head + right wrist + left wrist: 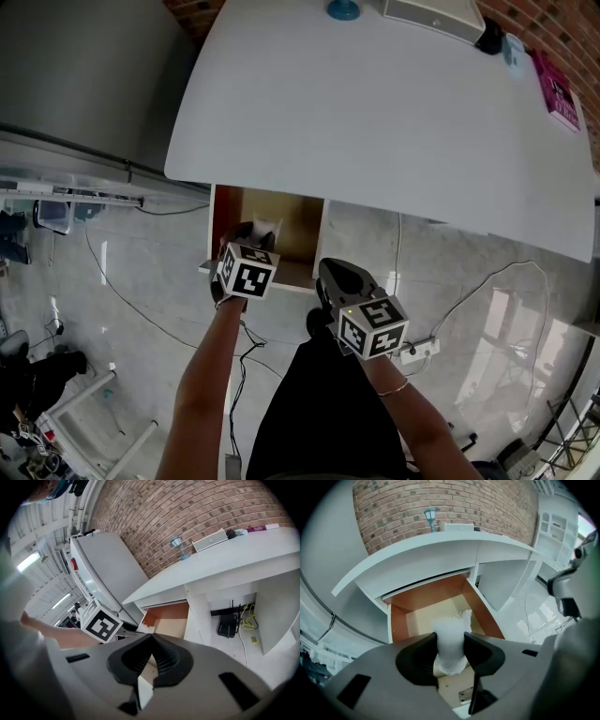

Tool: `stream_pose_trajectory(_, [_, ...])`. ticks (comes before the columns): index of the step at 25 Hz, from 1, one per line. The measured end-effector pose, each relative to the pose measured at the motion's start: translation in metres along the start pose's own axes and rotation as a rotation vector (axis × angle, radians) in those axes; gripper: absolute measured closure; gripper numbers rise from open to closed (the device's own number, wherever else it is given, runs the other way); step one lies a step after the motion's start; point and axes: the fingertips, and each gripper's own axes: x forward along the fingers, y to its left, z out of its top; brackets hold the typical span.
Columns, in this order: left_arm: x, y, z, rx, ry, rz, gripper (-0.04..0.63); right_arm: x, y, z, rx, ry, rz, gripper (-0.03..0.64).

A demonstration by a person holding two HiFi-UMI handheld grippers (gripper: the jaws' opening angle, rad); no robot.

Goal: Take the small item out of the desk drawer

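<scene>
White and crumpled, the small item sat pinched between the jaws of the left hand-held gripper, both pads pressed against its sides and its frayed top standing out above them. It hung over the open desk drawer – a box with reddish-brown wooden walls and a pale floor, pulled out from under the white worktop. Whether the item had cleared the drawer's rim could not be told.

In the head view the drawer lay at 12 o'clock from the left hand-held gripper, while the right hand-held gripper was at 4 o'clock from it, near but apart. The right one's own view showed its jaws clenched together with nothing between them, pointed towards the drawer's front corner.

On the worktop's far edge, towards 12 o'clock, stood a teal ornament beside a flat white box – a pink book lay further round at 2 o'clock. Behind them rose a brick wall. Cables trailed over the pale marble floor.
</scene>
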Motion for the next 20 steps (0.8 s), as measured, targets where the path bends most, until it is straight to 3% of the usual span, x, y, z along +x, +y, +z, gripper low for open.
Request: stream_pose_trajectory(20, [-0.087,-0.009,0.007,-0.109,-0.126,0.041,0.413,-0.016,0.032,0.033,-0.092,-0.012,0.036,0.611])
